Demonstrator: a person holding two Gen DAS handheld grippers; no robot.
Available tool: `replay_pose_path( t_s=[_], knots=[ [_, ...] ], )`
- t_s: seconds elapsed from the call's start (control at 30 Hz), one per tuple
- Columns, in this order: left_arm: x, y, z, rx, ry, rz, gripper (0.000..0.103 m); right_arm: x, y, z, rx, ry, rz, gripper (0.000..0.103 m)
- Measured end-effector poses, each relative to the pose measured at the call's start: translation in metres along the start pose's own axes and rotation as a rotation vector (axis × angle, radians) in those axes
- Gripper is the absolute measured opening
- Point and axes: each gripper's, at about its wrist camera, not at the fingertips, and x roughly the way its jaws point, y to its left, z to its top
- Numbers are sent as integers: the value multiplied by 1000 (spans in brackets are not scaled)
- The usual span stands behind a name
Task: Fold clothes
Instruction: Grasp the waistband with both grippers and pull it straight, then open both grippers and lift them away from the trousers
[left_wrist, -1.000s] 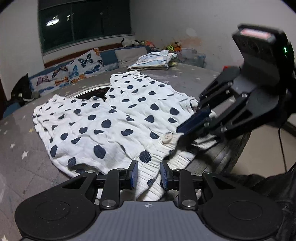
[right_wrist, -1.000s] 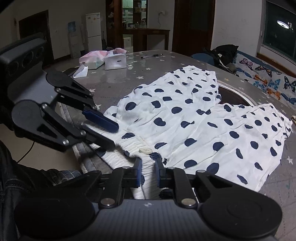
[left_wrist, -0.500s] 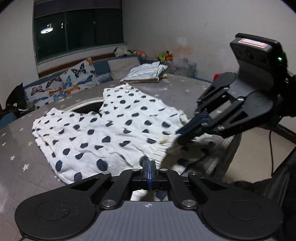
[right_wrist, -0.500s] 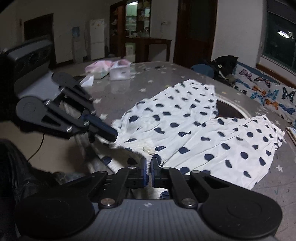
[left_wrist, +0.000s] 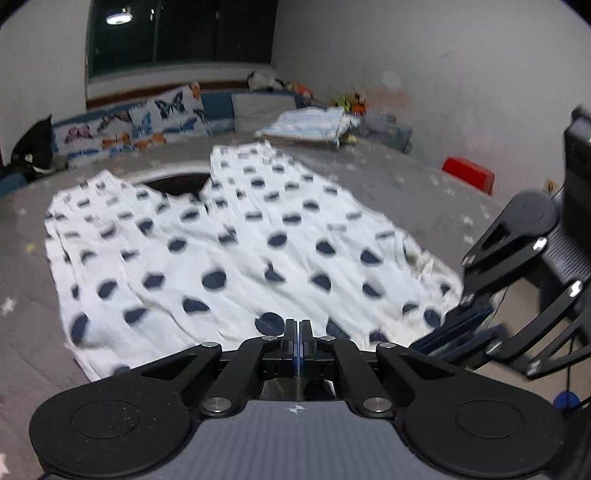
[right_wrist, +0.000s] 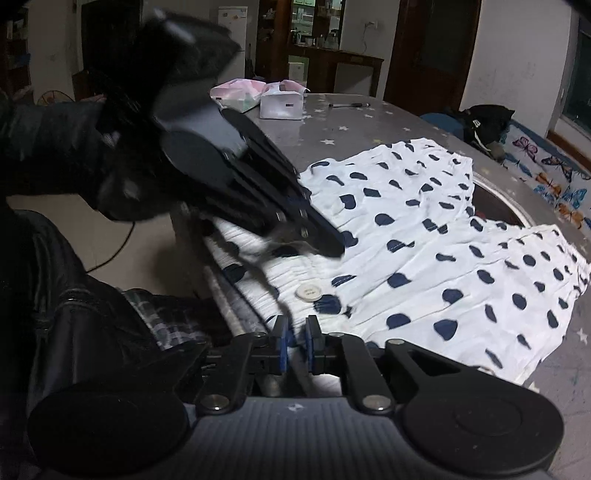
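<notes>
A white garment with dark blue dots (left_wrist: 240, 258) (right_wrist: 443, 240) lies spread on the grey star-print table (left_wrist: 406, 184), its ribbed waistband and white button (right_wrist: 309, 291) at the near edge. My left gripper (left_wrist: 297, 326) is shut at that edge, and a pinch of cloth appears caught in it. From the right wrist it shows blurred, its tips (right_wrist: 332, 251) down on the fabric just beyond the waistband. My right gripper (right_wrist: 295, 332) (left_wrist: 458, 328) is opening. Its jaws stand slightly apart, with the waistband edge between them.
Far across the table lie a folded striped cloth (left_wrist: 306, 125) and a red box (left_wrist: 469, 173). A round hole (right_wrist: 495, 199) opens behind the garment. Tissue packs (right_wrist: 280, 103) and a pen (right_wrist: 349, 105) sit at the other end. A person's clothing (right_wrist: 166, 317) is below the near edge.
The left gripper closed at the waistband, then swung in over the garment. The right gripper closed on the waistband and lifted it; its jaws have now parted a little and the band lies down again.
</notes>
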Motion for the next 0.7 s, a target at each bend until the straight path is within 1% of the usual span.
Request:
replay_pose_path(
  t_s=[0.03,0.17,0.23,0.3,0.43,0.5,0.53,0.63,0.7],
  knots=[
    [-1,-1,-3,2,-3,-3,1,-1,0,-1,8,1,6,11],
    [-5,0,-7,-5,-2,-8,1,-15,-15,-1,110,-43,11,13],
    [-6,-2,-8,-1,-3,-6,1,-20,-27,0,175,-74,-15,15],
    [-5,-3,-8,0,-3,-5,1,-19,-41,-1,241,-87,-76,20],
    [-5,-3,-8,-4,-2,-9,2,-6,-73,-15,372,-79,-186,21],
    [-5,-2,-8,-5,-1,-12,1,-2,-86,-26,430,-54,-222,21],
    [-6,-2,-8,-5,0,-13,1,0,-90,-32,447,-45,-231,20],
    [-6,-1,-5,-4,6,-18,2,-6,-91,-40,446,-42,-241,20],
    [-9,1,0,-5,-5,-17,3,-8,-91,-41,446,-35,-238,20]
  ],
)
